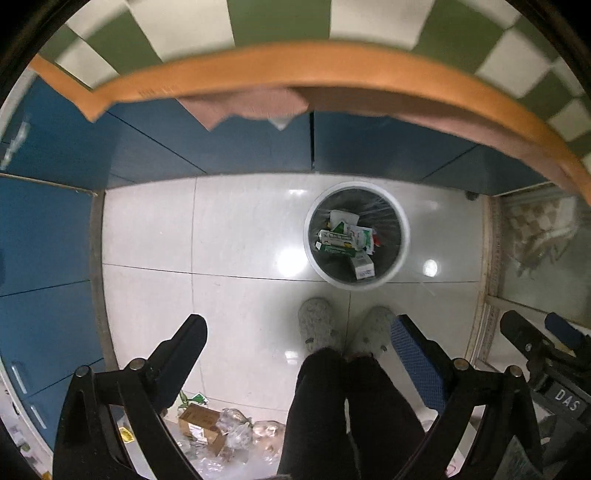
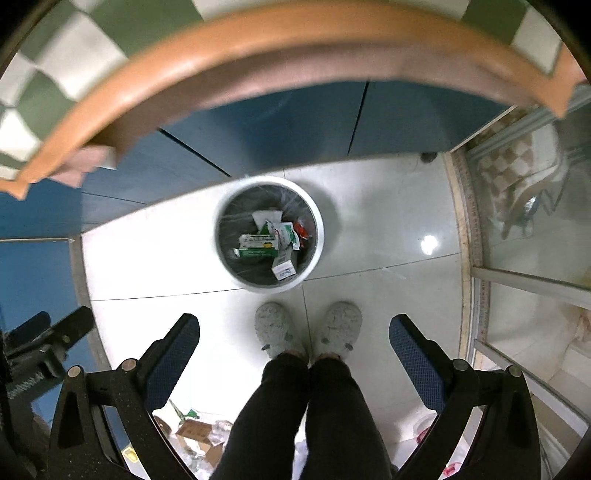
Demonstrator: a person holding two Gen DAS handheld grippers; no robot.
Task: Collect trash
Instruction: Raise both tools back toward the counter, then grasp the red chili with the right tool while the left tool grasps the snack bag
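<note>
A: Where does the trash sit?

B: Mostly inside the round white plastic bin with a dark liner [image 1: 357, 236], which stands on the glossy white tiled floor [image 1: 236, 236] near the blue cabinet fronts [image 1: 229, 147]. Green-and-white cardboard cartons [image 1: 341, 242] and crumpled wrappers lie in its bottom. The right wrist view shows the same bin [image 2: 269, 233] just ahead of the person's grey fuzzy slippers [image 2: 275, 328].

A: Anything outside it?

B: Yes, a loose heap of a brown cardboard box and crinkled clear plastic [image 1: 218, 430] lies on the floor behind the feet, close to the cabinet side.

A: And the grippers?

B: The left gripper [image 1: 299, 339] hangs above the floor, fingers spread wide, nothing between them. The right gripper [image 2: 294, 338] is the same, its blue-padded fingers [image 2: 410, 347] far apart and bare.

A: What's overhead?

B: An orange wooden table edge [image 1: 332, 70] carrying a green-and-white chequered cloth [image 1: 280, 22], with a pink rag [image 1: 243, 105] hanging off that edge.
</note>
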